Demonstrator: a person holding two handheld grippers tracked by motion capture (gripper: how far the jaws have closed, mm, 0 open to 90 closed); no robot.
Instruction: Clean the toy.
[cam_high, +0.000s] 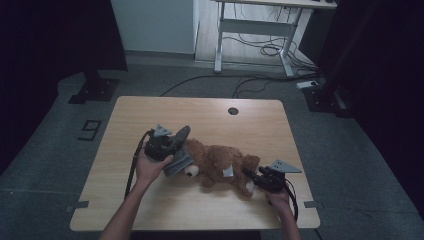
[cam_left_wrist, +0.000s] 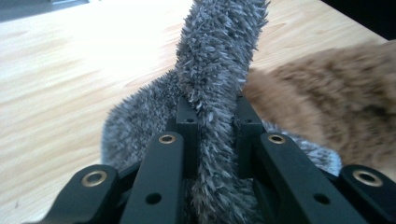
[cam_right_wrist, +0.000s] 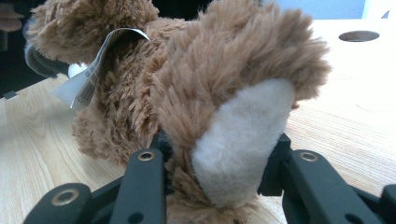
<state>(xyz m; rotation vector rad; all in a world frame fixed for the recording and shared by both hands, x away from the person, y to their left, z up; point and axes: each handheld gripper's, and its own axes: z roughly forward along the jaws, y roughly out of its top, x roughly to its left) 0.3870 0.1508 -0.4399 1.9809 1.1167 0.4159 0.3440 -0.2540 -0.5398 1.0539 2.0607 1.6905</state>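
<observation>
On the wooden table (cam_high: 150, 110), a little right of its middle and toward the near edge, lies a brown plush bear (cam_high: 220, 165), stretched on its side with its head toward the left and its feet toward the right. A white tag (cam_right_wrist: 88, 74) sticks out from its body. Over the bear's head sits a grey fuzzy hat (cam_left_wrist: 215, 60), part of it standing up as a flap.

The left gripper (cam_high: 167, 145) is clamped on that grey flap: in the left gripper view the 2 black jaws press the fur from both sides, with the brown plush just beside them at the right. The right gripper (cam_high: 257, 179) is closed on one of the bear's feet (cam_right_wrist: 243, 135), its jaws squeezing the brown fur and the pale sole between them.

Farther out, a round hole (cam_high: 233, 111) marks the table's far edge, and beyond it cables (cam_high: 260, 50) trail over the floor under a white desk frame (cam_high: 250, 25).
</observation>
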